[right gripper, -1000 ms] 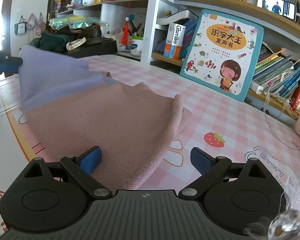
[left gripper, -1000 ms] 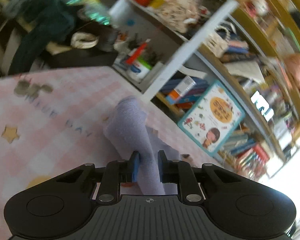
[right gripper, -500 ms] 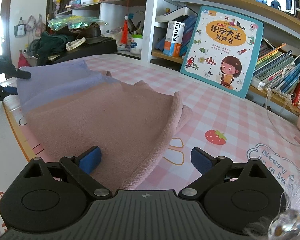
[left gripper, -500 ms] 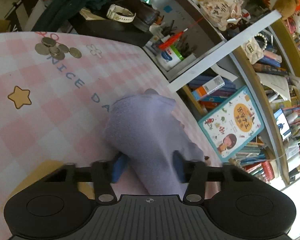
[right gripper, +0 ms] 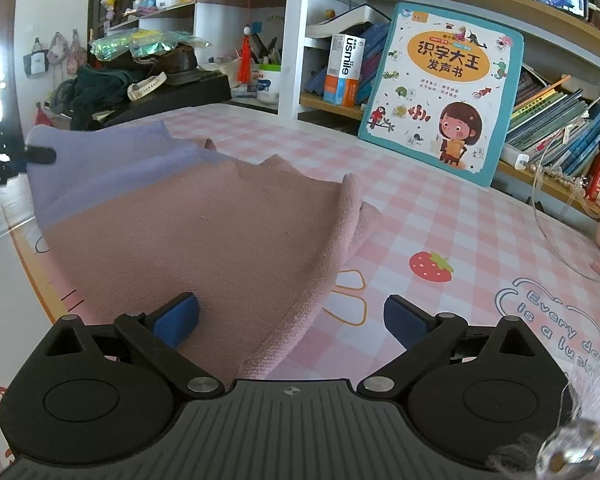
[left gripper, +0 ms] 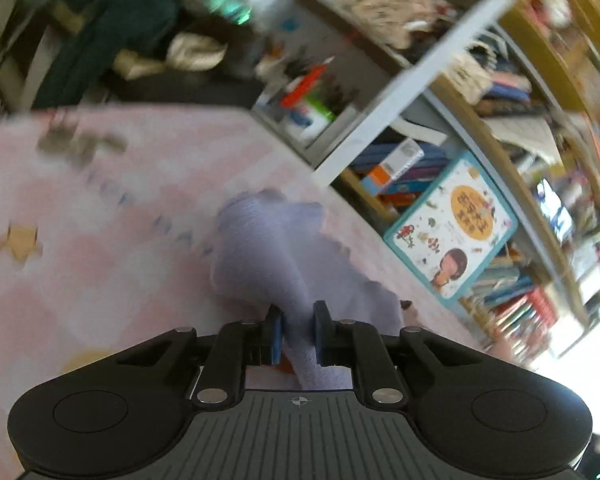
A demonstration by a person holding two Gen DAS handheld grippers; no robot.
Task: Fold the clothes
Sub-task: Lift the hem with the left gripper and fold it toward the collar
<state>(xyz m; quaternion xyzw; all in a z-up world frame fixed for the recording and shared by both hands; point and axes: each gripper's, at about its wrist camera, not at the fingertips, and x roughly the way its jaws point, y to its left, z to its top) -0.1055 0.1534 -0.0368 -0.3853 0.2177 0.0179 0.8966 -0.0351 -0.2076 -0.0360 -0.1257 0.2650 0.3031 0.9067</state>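
Observation:
A knit garment, dusty pink (right gripper: 220, 232) with a lavender part (right gripper: 100, 160), lies spread on the pink checked tablecloth (right gripper: 440, 208). In the left wrist view my left gripper (left gripper: 297, 320) has its jaws closing, and the blue pads pinch a bunched lavender fold (left gripper: 260, 248) between them. Its dark fingertip (right gripper: 40, 155) shows at the far left of the right wrist view, on the lavender corner. My right gripper (right gripper: 292, 312) stands open low over the pink near edge. Its left pad (right gripper: 178, 314) rests over the cloth, while the right one hangs above bare tablecloth.
A children's picture book (right gripper: 444, 92) leans against a crowded bookshelf (right gripper: 560, 112) behind the table. A dark stand (right gripper: 172, 92) with dark clothes and a watch sits at the back left. A thin clear cable (right gripper: 540, 216) loops over the table's right side.
My left gripper opened around the lavender fold half a second ago and has closed on it again. The raised lavender corner has come down toward the table. The right gripper has stayed put.

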